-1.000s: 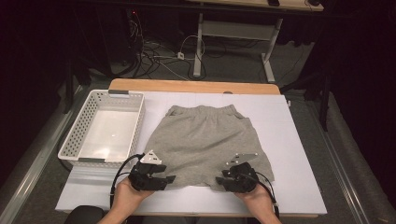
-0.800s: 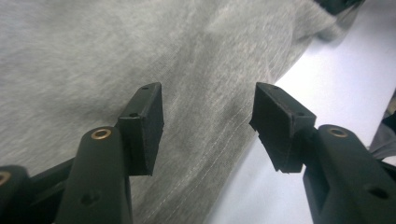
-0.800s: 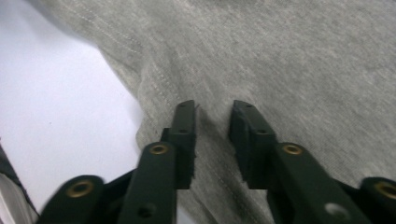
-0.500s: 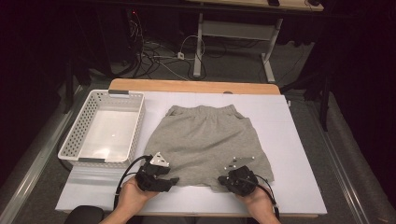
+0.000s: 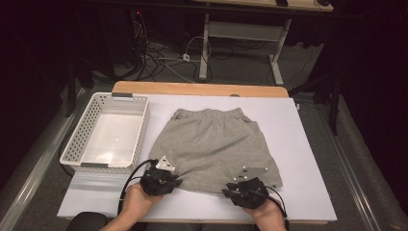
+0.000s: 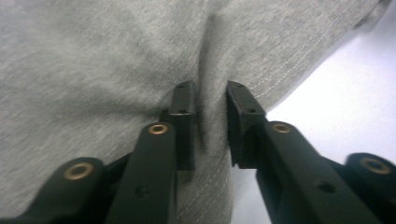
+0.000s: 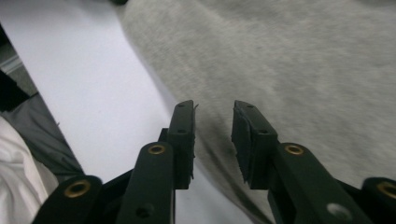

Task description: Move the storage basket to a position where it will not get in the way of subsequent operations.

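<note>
At the bottom of the high view, the left hand-held gripper (image 5: 174, 181) has just been closing and pinches a fold of the shorts' (image 5: 216, 144) hem. The right hand-held gripper (image 5: 230, 190) has been reopening, jaws slightly apart astride the hem edge. The shorts lie flat mid-frame on the worktop (image 5: 308, 159), with a basket (image 5: 77, 139) at their left.

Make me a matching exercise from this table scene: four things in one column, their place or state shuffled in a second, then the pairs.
1. shorts
2. basket
3. left claw
4. right claw

A. white, left of the garment
B. has just been closing, a ridge of hem fabric between its pads
C. grey, spread flat on the white board
D. has just been opening, over the hem's edge

1-C, 2-A, 3-B, 4-D
</note>
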`<state>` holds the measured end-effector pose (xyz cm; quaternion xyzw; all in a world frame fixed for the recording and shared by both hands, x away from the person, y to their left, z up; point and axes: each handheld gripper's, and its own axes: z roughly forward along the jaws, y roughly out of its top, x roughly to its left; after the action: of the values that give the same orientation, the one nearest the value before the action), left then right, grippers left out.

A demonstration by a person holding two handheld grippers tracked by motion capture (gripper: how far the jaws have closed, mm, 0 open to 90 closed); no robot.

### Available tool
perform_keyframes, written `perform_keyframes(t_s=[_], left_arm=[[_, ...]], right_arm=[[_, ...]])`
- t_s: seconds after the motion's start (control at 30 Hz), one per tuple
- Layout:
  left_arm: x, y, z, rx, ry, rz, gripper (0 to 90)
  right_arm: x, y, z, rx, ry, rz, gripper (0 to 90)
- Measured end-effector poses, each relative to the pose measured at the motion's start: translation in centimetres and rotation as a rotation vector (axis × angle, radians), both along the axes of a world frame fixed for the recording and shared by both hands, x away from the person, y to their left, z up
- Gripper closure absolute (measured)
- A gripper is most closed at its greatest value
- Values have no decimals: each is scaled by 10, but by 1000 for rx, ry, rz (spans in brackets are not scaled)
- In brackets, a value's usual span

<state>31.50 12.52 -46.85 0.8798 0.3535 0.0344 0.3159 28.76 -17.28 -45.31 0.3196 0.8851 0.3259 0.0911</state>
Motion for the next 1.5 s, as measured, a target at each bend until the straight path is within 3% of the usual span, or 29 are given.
perform_keyframes(t_s=[0.13,0.2,0.27,0.4,0.57,0.67,0.77,0.87,0.97,1.07,1.17,1.23,1.3,1.37,1.5], left_arm=[[1,1,2,-7,23,-15,797],[2,2,3,-20,36,-22,805],[2,3,4,-33,43,-26,805],[0,6,11,-65,40,-38,806],[-4,14,19,-128,61,-48,805],[-10,13,19,-112,65,-72,802],[-11,7,12,-78,78,-85,783],[-10,5,10,-73,80,-76,697],[-9,10,13,-95,45,-38,583],[-7,18,16,-103,1,10,510],[-3,24,17,-102,-28,51,490],[0,27,17,-98,-37,73,486],[3,29,17,-102,-47,96,485],[6,32,16,-94,-51,113,471],[9,34,15,-87,-52,133,471]], right_arm=[[5,11,-9,-49,13,22,648],[6,13,-10,-64,-4,28,709],[6,12,-9,-89,-19,39,845],[4,10,-5,-106,-18,53,879],[-3,-2,9,-42,-7,53,881],[-11,-9,13,-30,-1,59,880],[-16,-10,4,-43,16,69,864],[-11,-10,-2,-35,57,61,782],[-8,-15,6,3,33,44,734],[-3,-33,21,49,-1,-19,698],[5,-64,32,63,-66,-150,702],[11,-81,32,68,-78,-220,704],[16,-95,30,46,-85,-271,695],[18,-101,30,-14,-104,-300,690],[21,-112,26,-29,-103,-345,675]])
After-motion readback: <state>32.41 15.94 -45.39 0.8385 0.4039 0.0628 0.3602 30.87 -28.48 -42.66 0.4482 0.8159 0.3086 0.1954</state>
